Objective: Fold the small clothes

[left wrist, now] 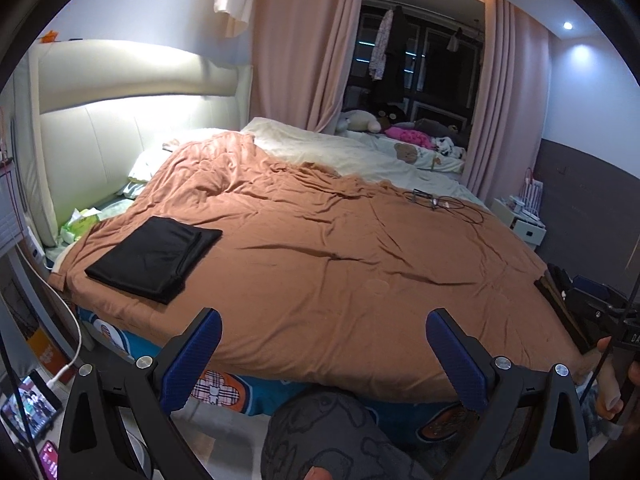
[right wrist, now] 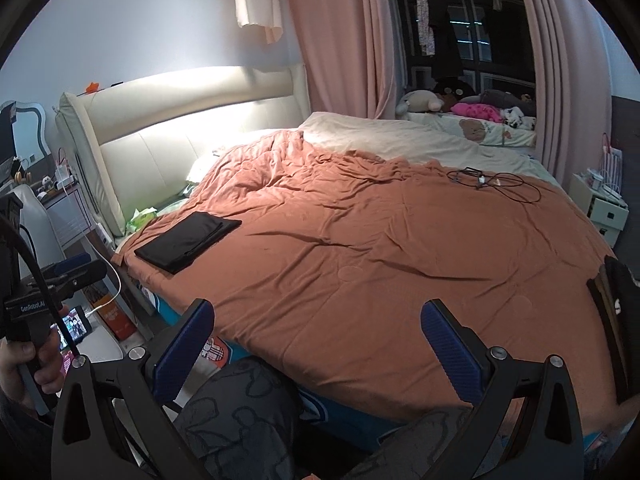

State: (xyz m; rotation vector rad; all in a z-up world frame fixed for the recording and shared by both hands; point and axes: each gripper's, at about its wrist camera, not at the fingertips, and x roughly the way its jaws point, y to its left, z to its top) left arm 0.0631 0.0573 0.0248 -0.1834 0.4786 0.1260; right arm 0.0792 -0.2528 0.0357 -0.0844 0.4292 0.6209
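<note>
A folded black garment (left wrist: 154,256) lies flat on the orange quilt (left wrist: 340,272) at the bed's near left; it also shows in the right wrist view (right wrist: 188,241). My left gripper (left wrist: 324,348) is open and empty, held over the bed's front edge, to the right of and nearer than the garment. My right gripper (right wrist: 316,340) is open and empty, also at the front edge. The right gripper shows at the right edge of the left wrist view (left wrist: 592,312). A dark item (right wrist: 618,320) lies at the quilt's right edge.
A padded cream headboard (left wrist: 132,120) stands at the left. Cables and a small device (left wrist: 436,200) lie on the far quilt. A cream blanket (left wrist: 340,152) and soft toys (left wrist: 360,120) are at the back. A phone (right wrist: 74,326) sits on a stand at the left. My knees (right wrist: 240,420) are below.
</note>
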